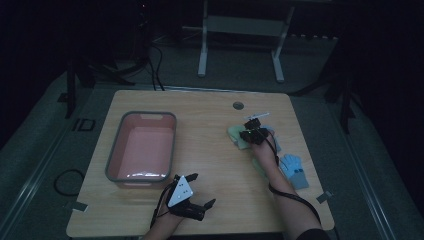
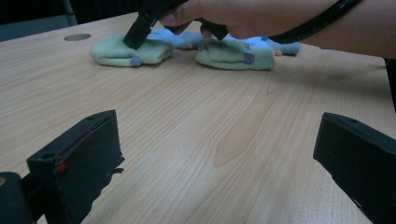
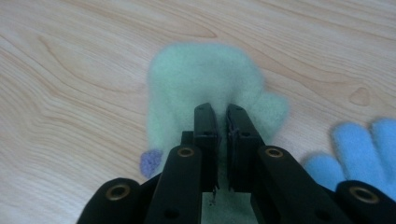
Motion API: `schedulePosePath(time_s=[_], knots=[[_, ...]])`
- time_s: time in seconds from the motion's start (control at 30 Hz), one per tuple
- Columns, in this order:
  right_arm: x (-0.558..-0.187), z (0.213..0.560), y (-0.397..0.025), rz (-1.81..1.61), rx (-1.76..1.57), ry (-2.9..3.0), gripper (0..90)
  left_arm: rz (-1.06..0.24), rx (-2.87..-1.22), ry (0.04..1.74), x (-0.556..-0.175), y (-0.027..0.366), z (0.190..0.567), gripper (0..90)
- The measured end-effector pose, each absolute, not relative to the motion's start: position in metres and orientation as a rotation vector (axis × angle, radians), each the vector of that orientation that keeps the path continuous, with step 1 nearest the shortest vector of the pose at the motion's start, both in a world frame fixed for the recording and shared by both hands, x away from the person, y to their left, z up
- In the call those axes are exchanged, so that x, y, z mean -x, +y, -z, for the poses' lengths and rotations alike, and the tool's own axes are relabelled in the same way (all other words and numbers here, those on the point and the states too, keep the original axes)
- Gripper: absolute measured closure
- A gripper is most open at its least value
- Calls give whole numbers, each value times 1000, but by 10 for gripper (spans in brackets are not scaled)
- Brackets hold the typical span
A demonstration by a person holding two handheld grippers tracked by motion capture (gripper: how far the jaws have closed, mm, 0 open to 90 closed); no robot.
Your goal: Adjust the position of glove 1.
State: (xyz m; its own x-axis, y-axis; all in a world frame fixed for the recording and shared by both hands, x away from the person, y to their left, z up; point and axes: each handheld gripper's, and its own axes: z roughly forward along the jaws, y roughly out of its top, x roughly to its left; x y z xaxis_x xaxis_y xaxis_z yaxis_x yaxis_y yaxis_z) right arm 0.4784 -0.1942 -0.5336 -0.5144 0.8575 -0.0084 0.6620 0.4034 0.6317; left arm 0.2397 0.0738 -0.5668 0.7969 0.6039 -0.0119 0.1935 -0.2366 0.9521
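The right tool [image 3: 223, 116], jaws pinching the pale green mitten [image 3: 205, 79], sits well right of the pink bin [image 1: 142, 147], while the left tool [image 1: 200, 192] rests spread nearer it.

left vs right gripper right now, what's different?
Left gripper is wide open, its fingers apart over bare table; right gripper is shut on the green mitten. Left sits at the near edge beside the pink bin, right reaches farther out. Both are black and hand-held.
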Motion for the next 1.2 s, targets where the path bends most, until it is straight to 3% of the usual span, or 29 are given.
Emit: schedulePosePath(time_s=[0.23, 0.6, 0.87, 1.2], knots=[[-455, 505, -190, -913, -1365, 2282, 851, -435, -1803, 614, -240, 74, 567, 11], [-378, 470, -185, -1064, -1404, 2170, 854, -446, -1805, 616, -239, 73, 567, 11], [-325, 482, -171, -1045, -1429, 2094, 854, -454, -1808, 617, -238, 72, 567, 11], [-293, 504, -158, -1049, -1512, 2008, 853, -450, -1809, 613, -239, 72, 567, 11]])
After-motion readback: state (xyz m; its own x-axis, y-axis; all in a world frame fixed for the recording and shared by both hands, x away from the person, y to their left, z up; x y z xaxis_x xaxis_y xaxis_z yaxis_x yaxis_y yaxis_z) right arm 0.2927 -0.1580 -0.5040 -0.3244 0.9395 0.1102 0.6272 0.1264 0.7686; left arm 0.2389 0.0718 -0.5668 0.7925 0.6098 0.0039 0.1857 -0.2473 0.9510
